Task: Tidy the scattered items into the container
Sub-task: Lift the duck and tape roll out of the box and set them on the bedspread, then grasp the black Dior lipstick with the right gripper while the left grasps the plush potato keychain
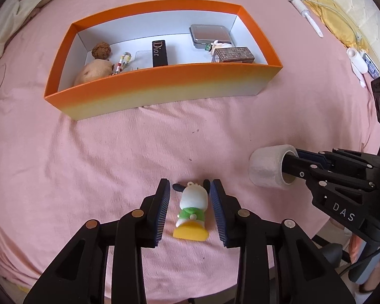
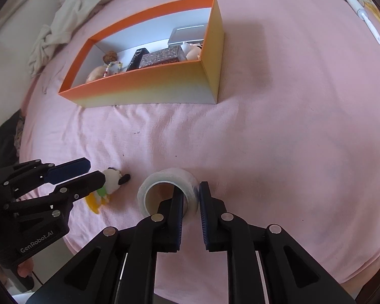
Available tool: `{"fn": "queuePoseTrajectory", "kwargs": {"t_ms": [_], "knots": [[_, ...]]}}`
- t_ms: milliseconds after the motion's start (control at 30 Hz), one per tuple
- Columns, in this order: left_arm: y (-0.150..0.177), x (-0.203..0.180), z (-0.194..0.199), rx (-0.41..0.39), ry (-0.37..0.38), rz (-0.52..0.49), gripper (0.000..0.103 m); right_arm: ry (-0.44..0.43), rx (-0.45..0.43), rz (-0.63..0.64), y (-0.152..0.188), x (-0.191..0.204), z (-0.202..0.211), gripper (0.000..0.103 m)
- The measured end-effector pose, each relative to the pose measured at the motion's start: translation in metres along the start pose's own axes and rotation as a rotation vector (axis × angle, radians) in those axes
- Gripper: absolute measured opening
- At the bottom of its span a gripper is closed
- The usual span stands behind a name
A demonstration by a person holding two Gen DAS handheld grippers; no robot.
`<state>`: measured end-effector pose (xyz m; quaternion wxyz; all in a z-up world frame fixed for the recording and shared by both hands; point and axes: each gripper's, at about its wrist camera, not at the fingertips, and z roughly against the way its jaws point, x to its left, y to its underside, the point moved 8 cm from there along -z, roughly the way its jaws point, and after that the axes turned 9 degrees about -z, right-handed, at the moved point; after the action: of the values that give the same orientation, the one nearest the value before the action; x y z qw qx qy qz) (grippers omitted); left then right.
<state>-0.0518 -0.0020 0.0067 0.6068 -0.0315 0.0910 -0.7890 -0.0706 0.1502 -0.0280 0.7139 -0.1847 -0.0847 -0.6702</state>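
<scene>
Figurine (image 1: 191, 209), a small white dog toy on a yellow base, is seen lying on the pink bed (image 1: 114, 157), between the open fingers of the left gripper (image 1: 191, 192). Beside it, the tape roll (image 2: 168, 190) has its wall straddled by the right gripper (image 2: 191, 192), not yet clamped. Beyond both, the orange box (image 1: 164, 86) is seen holding several items.

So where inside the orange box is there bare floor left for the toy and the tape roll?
In the orange box, bare floor lies between the black Dior case and the grey tin. A smaller patch lies along the back wall. The left end, with the brown plush and beads, is crowded.
</scene>
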Motion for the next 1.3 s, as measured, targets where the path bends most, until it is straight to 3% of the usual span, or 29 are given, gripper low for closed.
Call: {"fn": "queuePoseTrajectory", "kwargs": {"t_ms": [67, 167, 200, 367, 567, 733, 867, 900, 1000, 1100, 1167, 1300], "knots": [[0.001, 0.002, 0.003, -0.003, -0.018, 0.004, 0.039, -0.006, -0.007, -0.002, -0.002, 0.002, -0.001, 0.017], [-0.001, 0.004, 0.012, -0.036, -0.046, 0.001, 0.039, -0.032, -0.038, -0.015, -0.006, 0.007, 0.005, 0.049], [-0.002, 0.005, 0.016, -0.049, -0.048, 0.005, 0.039, -0.041, -0.054, -0.014, -0.008, 0.008, 0.008, 0.05], [-0.014, 0.018, 0.041, -0.114, -0.013, 0.058, 0.039, -0.054, -0.137, 0.013, -0.02, 0.016, 0.033, 0.05], [-0.039, 0.044, 0.055, -0.181, -0.004, 0.128, 0.039, -0.158, -0.147, -0.026, -0.042, 0.028, 0.053, 0.05], [-0.076, 0.082, 0.053, -0.193, 0.008, 0.214, 0.039, -0.24, -0.11, -0.048, -0.075, 0.053, 0.062, 0.05], [-0.094, 0.098, 0.033, -0.133, -0.036, 0.22, 0.039, -0.321, -0.025, -0.037, -0.094, 0.084, 0.053, 0.05], [-0.097, 0.099, 0.026, -0.113, -0.047, 0.21, 0.039, -0.316, -0.004, -0.028, -0.098, 0.092, 0.047, 0.048], [-0.101, 0.104, 0.0, -0.043, -0.081, 0.194, 0.039, -0.191, 0.031, 0.039, -0.111, 0.107, 0.021, 0.044], [-0.101, 0.112, -0.022, -0.011, -0.079, 0.218, 0.039, -0.154, 0.088, 0.041, -0.123, 0.115, -0.012, 0.036], [-0.099, 0.118, -0.037, 0.018, -0.097, 0.237, 0.05, -0.138, 0.111, 0.018, -0.13, 0.115, -0.03, 0.036], [-0.108, 0.116, -0.045, -0.004, -0.132, 0.19, 0.064, -0.114, 0.152, -0.007, -0.138, 0.114, -0.061, 0.036]]}}
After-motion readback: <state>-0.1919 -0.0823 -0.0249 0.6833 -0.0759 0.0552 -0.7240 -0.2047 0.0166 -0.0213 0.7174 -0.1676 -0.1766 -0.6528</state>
